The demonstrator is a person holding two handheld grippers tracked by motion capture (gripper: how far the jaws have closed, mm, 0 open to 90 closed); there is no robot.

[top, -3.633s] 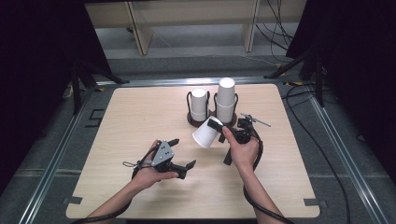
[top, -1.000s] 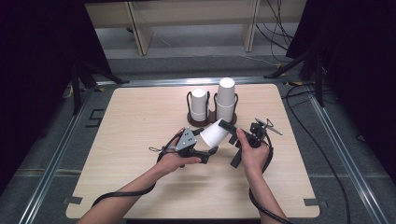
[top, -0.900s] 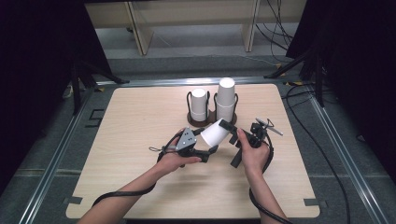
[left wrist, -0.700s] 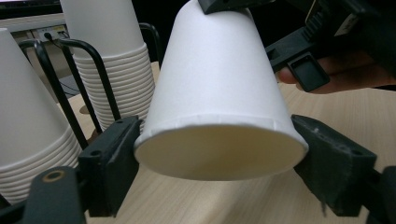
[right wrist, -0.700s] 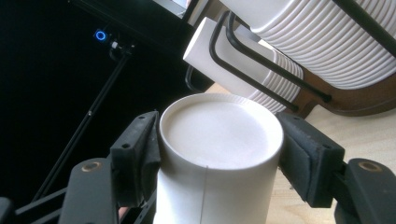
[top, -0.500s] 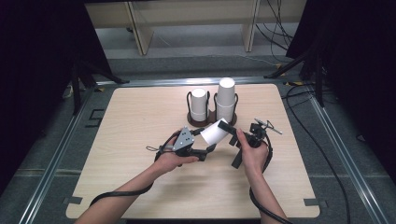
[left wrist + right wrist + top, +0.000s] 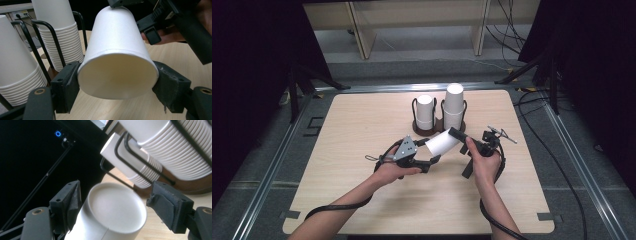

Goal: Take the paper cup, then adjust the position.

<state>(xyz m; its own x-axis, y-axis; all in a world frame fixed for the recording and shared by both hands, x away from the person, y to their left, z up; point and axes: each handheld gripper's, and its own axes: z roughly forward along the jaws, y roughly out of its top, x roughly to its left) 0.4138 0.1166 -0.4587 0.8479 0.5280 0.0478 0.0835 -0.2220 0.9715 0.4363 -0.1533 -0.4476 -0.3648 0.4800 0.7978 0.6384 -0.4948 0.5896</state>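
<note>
Above table centre (image 7: 362, 120), between my two grippers: paper cup (image 7: 443, 142), lying sideways. Left gripper (image 7: 117, 82) just closed, pads pinching wide rim end. Right gripper (image 7: 112, 207): left pad touching base end, right pad apart. Risk: rim crushing under squeeze; cup slipping.

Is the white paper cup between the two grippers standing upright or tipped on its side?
Tipped on its side: the paper cup lies roughly level above the table, with the left gripper shut on its wide rim end.
</note>
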